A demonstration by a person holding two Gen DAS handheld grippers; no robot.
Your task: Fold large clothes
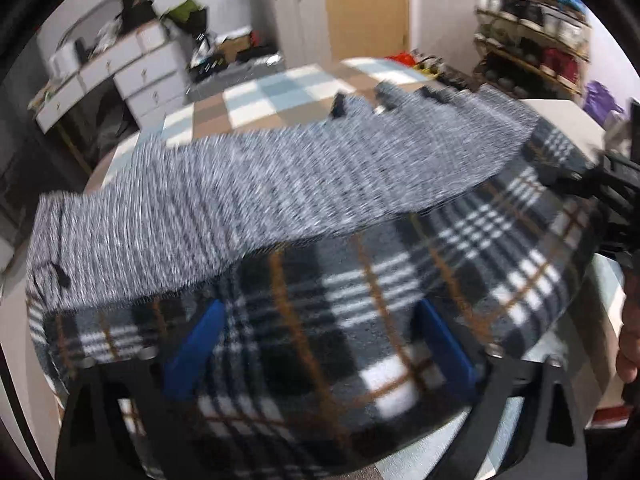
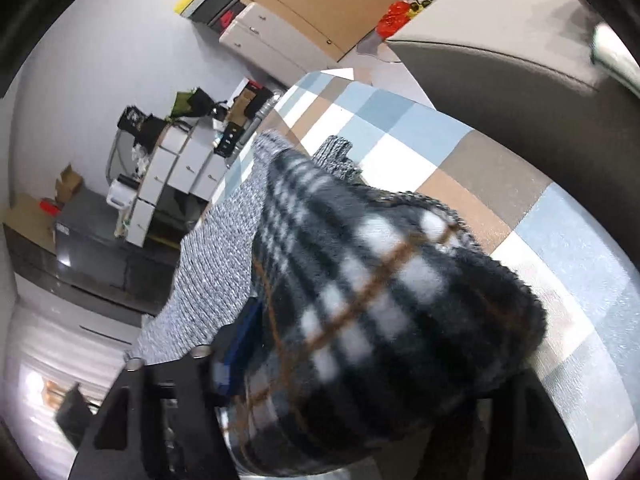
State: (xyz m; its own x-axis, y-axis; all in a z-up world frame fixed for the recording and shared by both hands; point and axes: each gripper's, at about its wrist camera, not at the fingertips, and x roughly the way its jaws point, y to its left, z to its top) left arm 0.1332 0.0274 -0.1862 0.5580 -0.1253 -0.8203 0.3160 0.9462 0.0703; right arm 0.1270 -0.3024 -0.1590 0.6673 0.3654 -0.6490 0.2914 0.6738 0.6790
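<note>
A large garment, plaid (image 1: 360, 320) on one side and grey knit (image 1: 240, 200) on the other, lies doubled over on the checkered surface (image 1: 280, 96). My left gripper (image 1: 320, 344) stands open low over its near edge. Its blue fingers (image 1: 196, 344) are wide apart, with plaid cloth lying loosely between them. My right gripper (image 1: 588, 184) is at the garment's right end. In the right wrist view a bunch of plaid cloth (image 2: 380, 300) fills the right gripper (image 2: 360, 360), which is shut on it. Only one blue finger (image 2: 242, 332) shows; the cloth hides the other.
The checkered cover (image 2: 400, 120) spreads beyond the garment. White drawers (image 1: 148, 76) stand at the far left and a loaded shelf (image 1: 532, 32) at the far right. A grey padded piece (image 2: 500, 40) rises beside the surface. A person's hand (image 1: 630, 344) shows at the right edge.
</note>
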